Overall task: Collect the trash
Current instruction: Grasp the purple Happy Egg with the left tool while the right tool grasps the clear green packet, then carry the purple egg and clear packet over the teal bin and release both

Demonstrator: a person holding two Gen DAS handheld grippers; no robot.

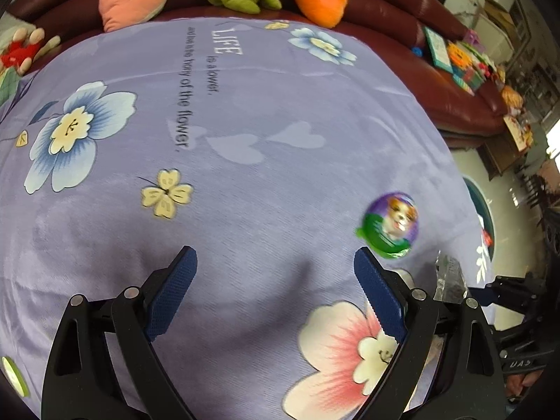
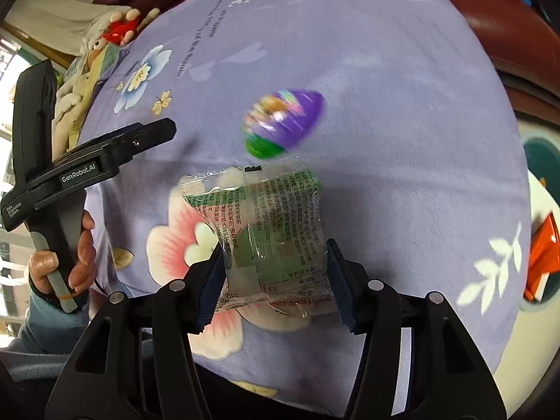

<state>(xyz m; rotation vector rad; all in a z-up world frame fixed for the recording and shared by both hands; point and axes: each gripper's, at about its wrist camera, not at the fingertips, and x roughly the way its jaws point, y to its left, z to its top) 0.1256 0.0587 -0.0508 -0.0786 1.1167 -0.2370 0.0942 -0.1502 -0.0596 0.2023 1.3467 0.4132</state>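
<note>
Risk of slippage: right gripper (image 2: 274, 280) jaws clench a clear snack wrapper (image 2: 266, 224) by its lower edges, most film projecting ahead unsupported and free to slide out. Left gripper (image 1: 276, 280) jaws stand released, empty; round purple-green trash (image 1: 390, 224) lies just ahead-right, on the floral cloth (image 1: 245, 112).

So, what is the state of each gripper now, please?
Left gripper: open, holding nothing.
Right gripper: closed on a clear snack wrapper with green print.
</note>
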